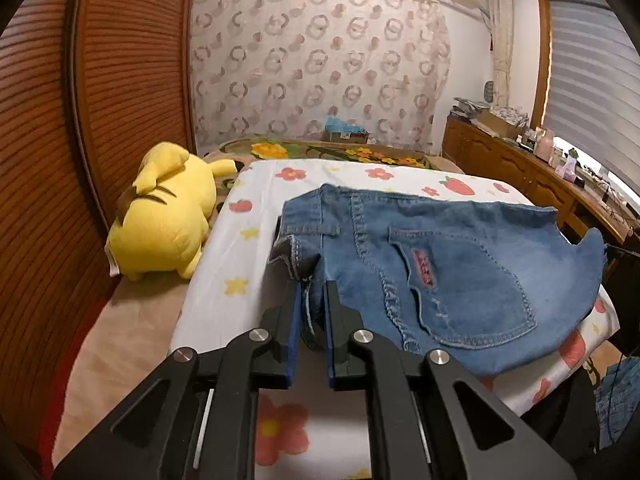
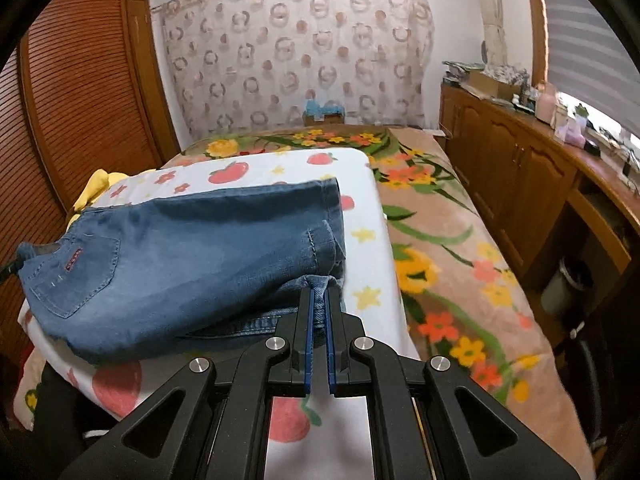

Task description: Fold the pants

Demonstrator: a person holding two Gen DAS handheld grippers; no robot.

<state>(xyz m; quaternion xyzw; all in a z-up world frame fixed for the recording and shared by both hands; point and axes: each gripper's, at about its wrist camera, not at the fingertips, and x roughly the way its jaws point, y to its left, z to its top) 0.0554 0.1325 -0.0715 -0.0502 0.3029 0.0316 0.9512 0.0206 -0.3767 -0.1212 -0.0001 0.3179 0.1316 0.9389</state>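
A bed [image 2: 460, 264] under a brown flowered blanket carries a white sheet [image 1: 248, 264] printed with flowers and strawberries. On the sheet lie the jeans [image 1: 460, 264], folded over on themselves, back pocket up. A yellow plush [image 1: 168, 216] lies just beside the sheet, at the louvred wardrobe [image 1: 120, 80]. The left tongs [image 1: 313, 292] are clenched on the waistband end of the jeans; the right tongs [image 2: 319, 296] are clenched on a leg hem at the opposite end.
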